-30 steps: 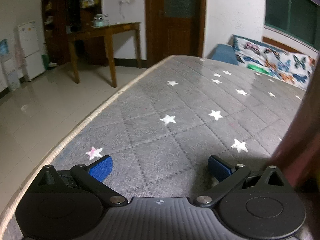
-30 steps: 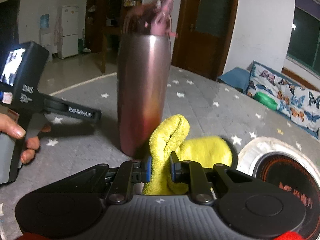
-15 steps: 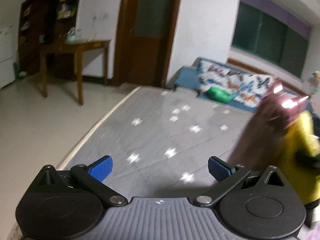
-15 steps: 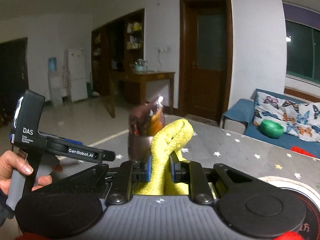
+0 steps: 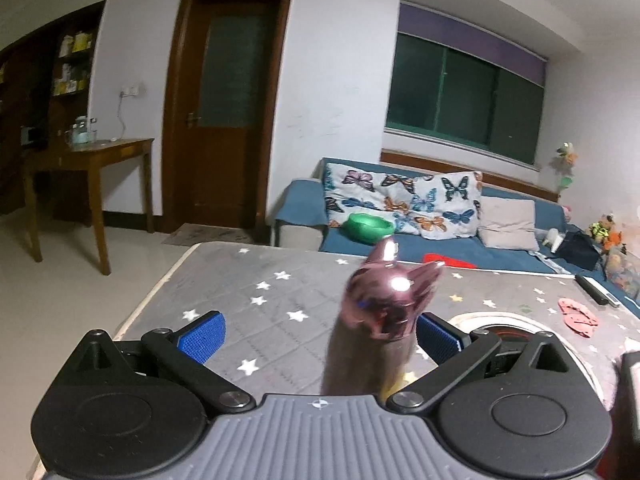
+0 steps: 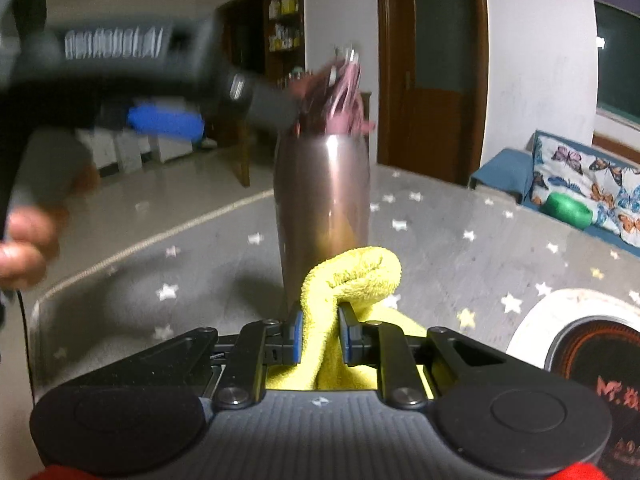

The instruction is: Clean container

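The container stands upright on the star-patterned desk, long axis vertical; the left claw gapes wide around its cat-eared lid, holding nothing. The right claw, nipped onto the yellow cloth, sits just in front of its base.

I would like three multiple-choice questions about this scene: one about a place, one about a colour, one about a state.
1. Where does the metal bottle stand?
A. on the star-patterned surface
B. on the wooden desk
C. on the sofa

2. What colour is the cloth?
A. blue
B. yellow
C. white

3. How are the fingers of the left gripper?
A. shut on the cloth
B. shut on nothing
C. wide apart, on either side of the bottle

Key: 1 A, its base rests there in the right wrist view; 2 B, the cloth pinched in the right gripper is yellow; 3 C, the blue pads flank the bottle with clear gaps.
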The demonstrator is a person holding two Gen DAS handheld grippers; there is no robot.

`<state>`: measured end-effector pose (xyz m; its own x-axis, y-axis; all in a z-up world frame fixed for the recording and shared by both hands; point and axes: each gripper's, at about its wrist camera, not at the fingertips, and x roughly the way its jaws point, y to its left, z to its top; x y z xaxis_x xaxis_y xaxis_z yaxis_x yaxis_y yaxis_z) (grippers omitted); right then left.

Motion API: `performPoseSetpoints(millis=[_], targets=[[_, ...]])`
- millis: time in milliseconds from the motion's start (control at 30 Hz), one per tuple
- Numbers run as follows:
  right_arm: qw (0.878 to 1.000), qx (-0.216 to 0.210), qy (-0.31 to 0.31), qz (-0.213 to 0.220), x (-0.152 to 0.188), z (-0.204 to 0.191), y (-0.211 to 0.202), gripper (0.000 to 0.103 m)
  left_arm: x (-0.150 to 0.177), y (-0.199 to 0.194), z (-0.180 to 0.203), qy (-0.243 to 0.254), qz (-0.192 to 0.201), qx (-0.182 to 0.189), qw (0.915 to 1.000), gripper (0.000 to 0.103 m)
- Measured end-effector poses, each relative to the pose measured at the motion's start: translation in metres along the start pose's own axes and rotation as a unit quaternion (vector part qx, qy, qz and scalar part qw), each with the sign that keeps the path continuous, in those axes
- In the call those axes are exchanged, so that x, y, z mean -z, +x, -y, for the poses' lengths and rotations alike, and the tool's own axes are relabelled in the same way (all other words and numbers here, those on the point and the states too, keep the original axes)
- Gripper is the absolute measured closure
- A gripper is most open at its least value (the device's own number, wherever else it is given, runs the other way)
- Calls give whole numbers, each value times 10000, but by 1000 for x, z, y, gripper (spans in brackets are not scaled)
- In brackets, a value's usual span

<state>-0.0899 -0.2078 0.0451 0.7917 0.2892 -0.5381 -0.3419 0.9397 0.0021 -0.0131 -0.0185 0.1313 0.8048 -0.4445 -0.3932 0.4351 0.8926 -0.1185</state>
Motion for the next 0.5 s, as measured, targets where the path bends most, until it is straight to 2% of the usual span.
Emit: performPoseSetpoints(millis=[200, 367, 500], targets=[[9997, -67, 112, -218, 10, 1, 11, 86, -7, 10, 17, 151, 36, 106, 9998, 0], [9996, -57, 261, -124, 5, 7, 5, 86, -10, 17, 22, 158, 46, 149, 9998, 1], [9995, -29, 301, 106, -5, 6, -9, 86, -13, 19, 19, 190, 36, 250, 9995, 10]])
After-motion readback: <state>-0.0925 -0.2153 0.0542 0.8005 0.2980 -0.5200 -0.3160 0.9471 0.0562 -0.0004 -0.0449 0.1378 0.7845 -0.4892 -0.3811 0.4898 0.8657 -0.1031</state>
